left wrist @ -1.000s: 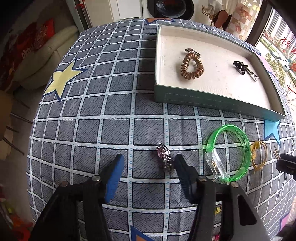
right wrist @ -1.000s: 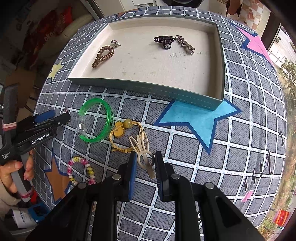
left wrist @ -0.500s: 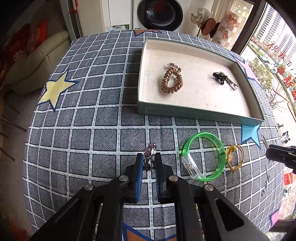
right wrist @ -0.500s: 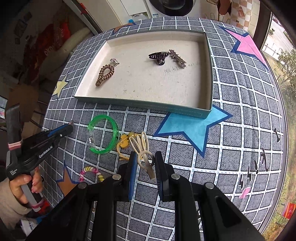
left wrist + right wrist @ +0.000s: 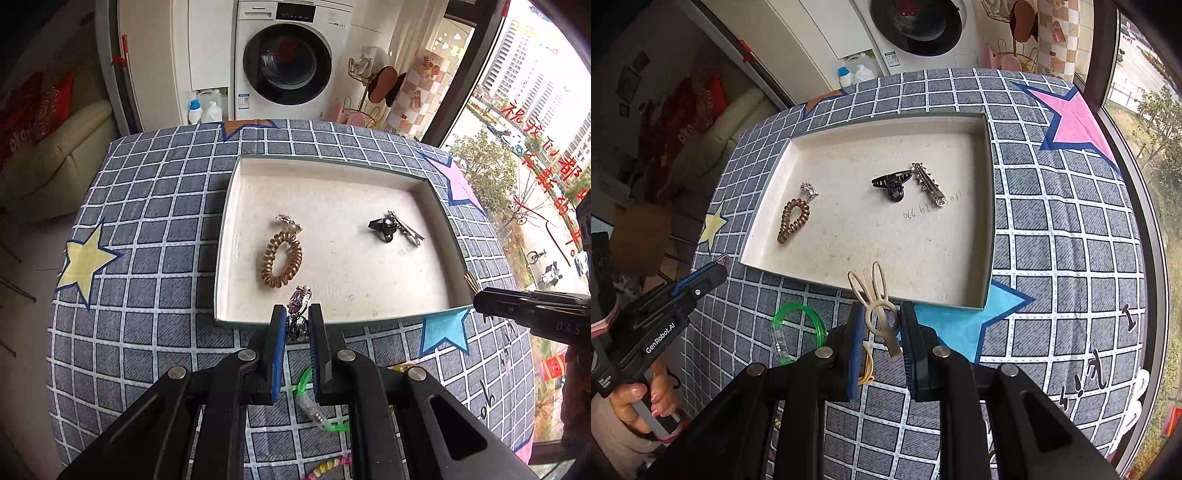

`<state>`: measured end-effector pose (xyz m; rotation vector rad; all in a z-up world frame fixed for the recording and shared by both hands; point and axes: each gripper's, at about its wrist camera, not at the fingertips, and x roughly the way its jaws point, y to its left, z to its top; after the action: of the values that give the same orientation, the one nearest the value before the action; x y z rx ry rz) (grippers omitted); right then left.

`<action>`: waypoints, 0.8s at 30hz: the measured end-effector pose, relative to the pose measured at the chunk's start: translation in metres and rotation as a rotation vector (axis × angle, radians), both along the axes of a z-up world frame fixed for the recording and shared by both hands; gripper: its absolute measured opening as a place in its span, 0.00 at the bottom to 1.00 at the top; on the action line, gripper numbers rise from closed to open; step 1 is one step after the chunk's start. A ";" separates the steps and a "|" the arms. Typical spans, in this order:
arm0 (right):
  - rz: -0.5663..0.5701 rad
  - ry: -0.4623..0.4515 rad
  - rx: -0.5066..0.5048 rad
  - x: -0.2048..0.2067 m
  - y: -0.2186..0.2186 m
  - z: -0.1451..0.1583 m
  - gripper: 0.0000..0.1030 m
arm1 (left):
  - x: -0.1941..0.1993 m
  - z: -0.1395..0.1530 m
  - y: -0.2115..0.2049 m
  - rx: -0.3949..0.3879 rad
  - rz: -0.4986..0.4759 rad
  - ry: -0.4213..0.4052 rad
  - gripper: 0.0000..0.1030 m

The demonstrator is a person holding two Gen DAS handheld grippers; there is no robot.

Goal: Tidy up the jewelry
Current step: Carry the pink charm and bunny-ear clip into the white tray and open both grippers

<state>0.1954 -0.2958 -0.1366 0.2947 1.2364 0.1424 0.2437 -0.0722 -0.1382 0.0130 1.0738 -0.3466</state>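
Observation:
My left gripper [image 5: 297, 314] is shut on a purple-stone hair clip [image 5: 300, 299] and holds it in the air over the near rim of the shallow tray [image 5: 236, 177]. My right gripper [image 5: 881, 314] is shut on a beige rabbit-ear hair clip [image 5: 872, 291], held above the tray's near edge [image 5: 988, 295]. The left gripper also shows in the right wrist view [image 5: 718, 269]. In the tray lie a copper coil hair tie [image 5: 281, 258], a black claw clip [image 5: 382, 229] and a silver barrette [image 5: 408, 232].
A green bangle [image 5: 801, 325] and a yellow hair tie [image 5: 867, 365] lie on the grid tablecloth in front of the tray. A beaded bracelet [image 5: 328, 467] lies nearer me. A washing machine [image 5: 288, 59] stands beyond the table, a window at right.
My left gripper closed on the purple clip and lifted it off the cloth toward the tray. My right gripper lifted the rabbit-ear clip and moved it toward the tray.

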 end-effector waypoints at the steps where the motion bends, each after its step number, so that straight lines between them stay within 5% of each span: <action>1: -0.005 -0.003 0.001 0.005 -0.002 0.001 0.20 | 0.004 0.000 -0.004 -0.004 -0.001 -0.001 0.23; 24: -0.074 0.004 -0.038 0.116 -0.034 -0.035 0.20 | 0.080 -0.046 -0.077 0.075 -0.012 0.035 0.23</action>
<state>0.3112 -0.3302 -0.1715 0.3070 1.2288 0.0545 0.3238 -0.1490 -0.1844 0.0805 1.1212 -0.3181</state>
